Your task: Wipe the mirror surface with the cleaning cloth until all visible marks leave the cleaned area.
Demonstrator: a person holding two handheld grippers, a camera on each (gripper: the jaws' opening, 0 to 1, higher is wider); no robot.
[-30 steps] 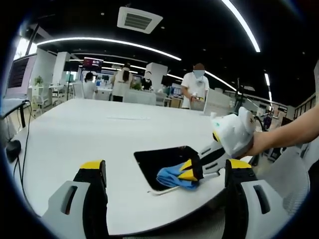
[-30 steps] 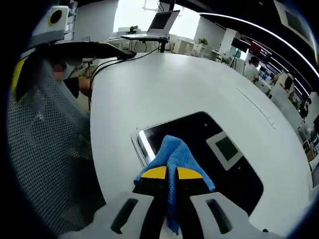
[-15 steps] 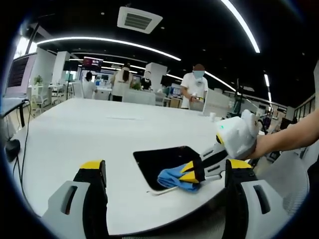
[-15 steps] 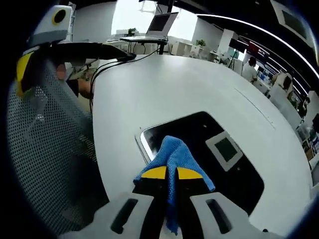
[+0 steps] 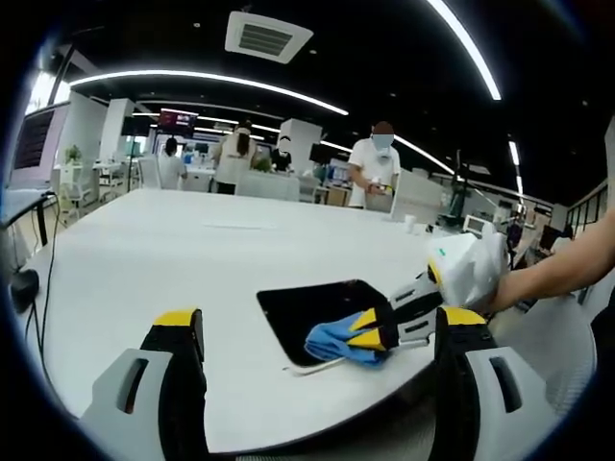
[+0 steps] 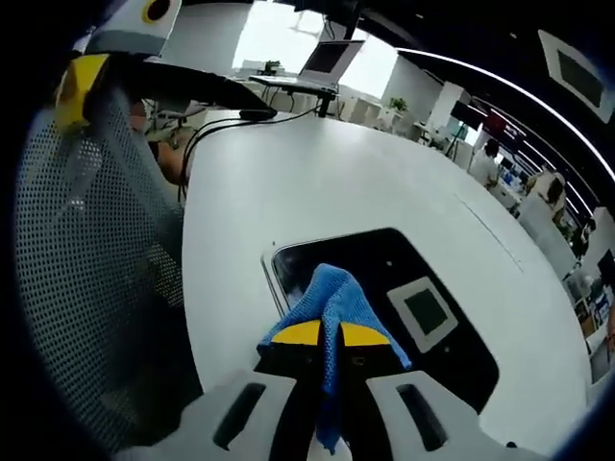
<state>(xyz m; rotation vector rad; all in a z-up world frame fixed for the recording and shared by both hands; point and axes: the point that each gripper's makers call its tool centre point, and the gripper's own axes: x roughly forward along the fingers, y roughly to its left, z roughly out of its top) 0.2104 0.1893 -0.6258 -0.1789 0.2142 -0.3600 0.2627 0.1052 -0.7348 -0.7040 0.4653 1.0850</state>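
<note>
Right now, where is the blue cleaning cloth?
The blue cleaning cloth is pinched in the right claw, resting on the near end of the mirror by the white table's edge; the left gripper view shows it lower right.

A wide white table (image 5: pixel 173 259) fills an open office under a dark ceiling with curved light strips (image 5: pixel 211 82) and a square vent (image 5: pixel 267 36), while a laptop (image 6: pixel 327 60) sits by bright windows.

right gripper (image 5: pixel 370 333) presses blue cloth (image 5: pixel 336 341) on mirror (image 5: pixel 312 312).
</note>
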